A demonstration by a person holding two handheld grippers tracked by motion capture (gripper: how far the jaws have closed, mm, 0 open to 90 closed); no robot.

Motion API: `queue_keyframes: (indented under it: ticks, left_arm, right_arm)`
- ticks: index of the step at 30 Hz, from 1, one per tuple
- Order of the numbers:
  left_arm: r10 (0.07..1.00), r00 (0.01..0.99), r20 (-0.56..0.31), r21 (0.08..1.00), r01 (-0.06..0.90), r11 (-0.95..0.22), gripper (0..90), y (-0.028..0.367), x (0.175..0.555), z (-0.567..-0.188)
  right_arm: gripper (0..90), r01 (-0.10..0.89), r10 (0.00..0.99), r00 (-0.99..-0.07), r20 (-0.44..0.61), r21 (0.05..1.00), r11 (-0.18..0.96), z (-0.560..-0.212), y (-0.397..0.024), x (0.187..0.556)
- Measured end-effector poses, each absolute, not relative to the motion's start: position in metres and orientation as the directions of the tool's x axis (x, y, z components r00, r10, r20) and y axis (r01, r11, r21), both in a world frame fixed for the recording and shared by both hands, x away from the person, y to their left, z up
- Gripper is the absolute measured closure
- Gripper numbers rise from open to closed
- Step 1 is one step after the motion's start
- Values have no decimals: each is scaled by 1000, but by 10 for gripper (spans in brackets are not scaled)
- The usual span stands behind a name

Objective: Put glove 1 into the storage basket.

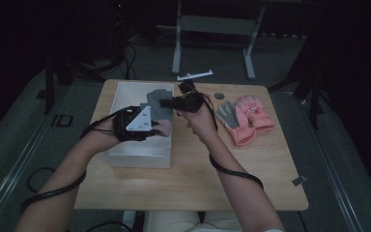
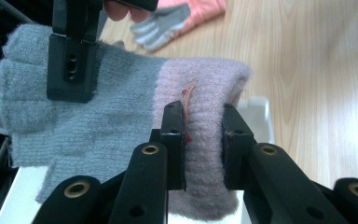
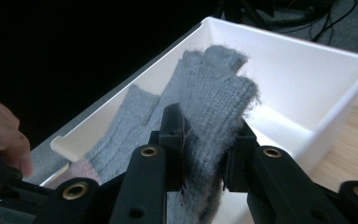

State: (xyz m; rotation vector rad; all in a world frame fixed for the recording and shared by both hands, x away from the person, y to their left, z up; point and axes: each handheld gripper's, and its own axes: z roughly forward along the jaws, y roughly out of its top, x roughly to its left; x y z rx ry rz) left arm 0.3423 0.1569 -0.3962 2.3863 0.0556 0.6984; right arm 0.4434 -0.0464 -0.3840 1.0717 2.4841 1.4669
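A knitted glove, grey [image 1: 158, 107] with a pale pink cuff [image 2: 200, 93], hangs stretched between both grippers over the white box [image 1: 125, 157]. My left gripper [image 1: 149, 128] is shut on the pink cuff [image 1: 163, 127]; its pads [image 2: 175, 140] pinch the cuff fabric in the left gripper view. My right gripper [image 1: 166, 103] is shut on the grey finger end [image 3: 205, 102], which bunches between its jaws above the box [image 3: 307, 79]. In the left gripper view the right gripper's jaw shows at top left, clamped on the grey part [image 2: 121, 98].
A pink and grey glove pair [image 1: 244, 116] lies on the wooden table [image 1: 193, 179] right of the box. A small round grommet [image 1: 219, 95] sits near the table's far edge. Table legs and cables stand beyond the table in the dark.
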Motion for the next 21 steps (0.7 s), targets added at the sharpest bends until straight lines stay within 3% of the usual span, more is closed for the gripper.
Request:
queue_keyframes:
  ticks: [10,21]
  left_arm:
    - [143,884,445,421,-66,-904,752,158,361,-441]
    - [92,912,400,256,-14,-967,754,135,383,-461]
  right_arm:
    - [741,578,606,-745,279,723,378,-422,-4,457]
    - [729,605,621,-738,264,666,436,-444,8,473]
